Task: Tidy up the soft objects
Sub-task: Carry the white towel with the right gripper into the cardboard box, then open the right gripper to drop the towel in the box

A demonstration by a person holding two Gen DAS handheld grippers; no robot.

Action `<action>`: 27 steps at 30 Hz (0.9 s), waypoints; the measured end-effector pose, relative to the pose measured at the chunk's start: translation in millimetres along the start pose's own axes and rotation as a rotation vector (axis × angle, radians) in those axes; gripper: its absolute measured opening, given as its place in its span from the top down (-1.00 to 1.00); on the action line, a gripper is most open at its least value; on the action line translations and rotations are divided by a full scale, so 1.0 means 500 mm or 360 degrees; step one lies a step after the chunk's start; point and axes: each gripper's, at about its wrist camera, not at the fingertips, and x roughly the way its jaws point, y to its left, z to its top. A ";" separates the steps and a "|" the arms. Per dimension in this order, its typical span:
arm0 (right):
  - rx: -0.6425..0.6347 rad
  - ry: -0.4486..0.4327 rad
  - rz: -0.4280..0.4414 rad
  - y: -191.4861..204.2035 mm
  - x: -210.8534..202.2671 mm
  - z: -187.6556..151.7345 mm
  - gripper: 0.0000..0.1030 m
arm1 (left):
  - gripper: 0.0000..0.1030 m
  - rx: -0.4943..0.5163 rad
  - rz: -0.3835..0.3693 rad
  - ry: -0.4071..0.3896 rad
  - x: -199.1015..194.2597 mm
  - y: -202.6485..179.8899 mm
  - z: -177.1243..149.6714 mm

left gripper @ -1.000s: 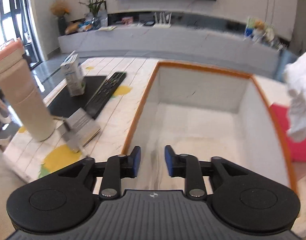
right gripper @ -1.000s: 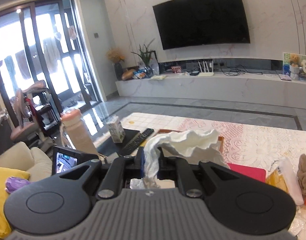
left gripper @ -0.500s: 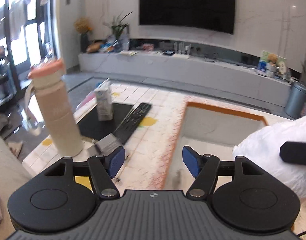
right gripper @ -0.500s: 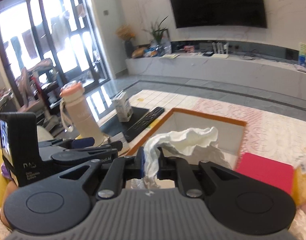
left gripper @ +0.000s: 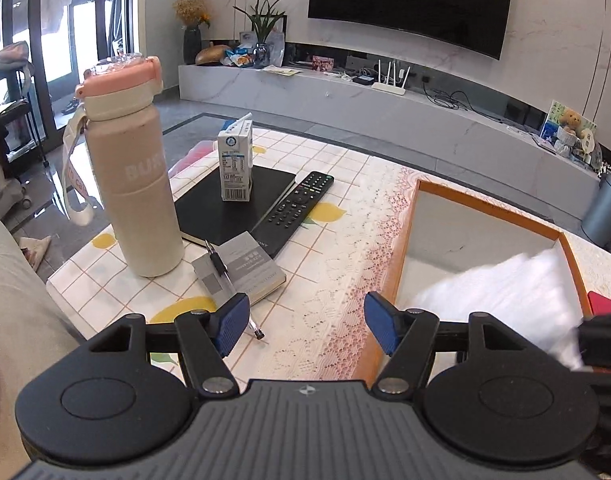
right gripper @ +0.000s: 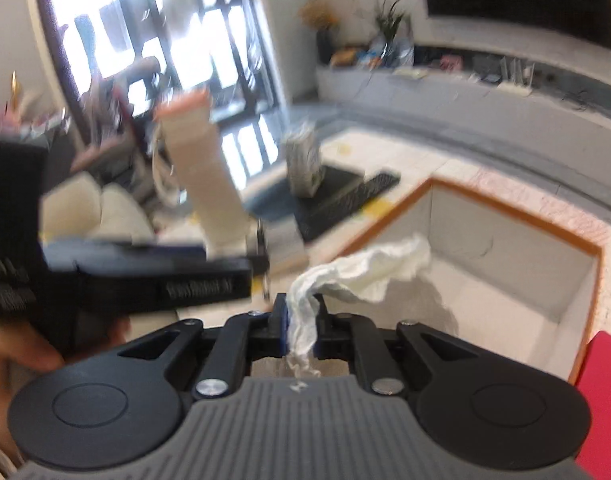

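Note:
My right gripper (right gripper: 300, 326) is shut on a crumpled white cloth (right gripper: 369, 266), which hangs over the near left corner of the orange-rimmed white box (right gripper: 517, 216). In the left wrist view the same cloth (left gripper: 509, 292) shows as a white blur above the box (left gripper: 403, 248), with the right gripper's dark body at the far right edge. My left gripper (left gripper: 307, 322) is open and empty, over the lace tablecloth just left of the box's near corner. It appears blurred at the left of the right wrist view, held by a hand (right gripper: 9, 364).
On the table's left part stand a beige bottle with a pink lid (left gripper: 131, 176), a milk carton (left gripper: 235, 162) on a black notebook, a remote (left gripper: 295, 210), and a grey booklet with a pen (left gripper: 239, 270). A red object (right gripper: 603, 396) lies right of the box.
My left gripper opened wide and drew back left, off the box onto the tablecloth. My right gripper came down and forward with the cloth, from above the table to the box's corner.

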 end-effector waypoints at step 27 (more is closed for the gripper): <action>0.0116 0.0445 -0.0596 -0.036 0.014 -0.054 -0.95 | -0.50 -0.0018 0.0029 -0.0038 -0.005 -0.012 -0.005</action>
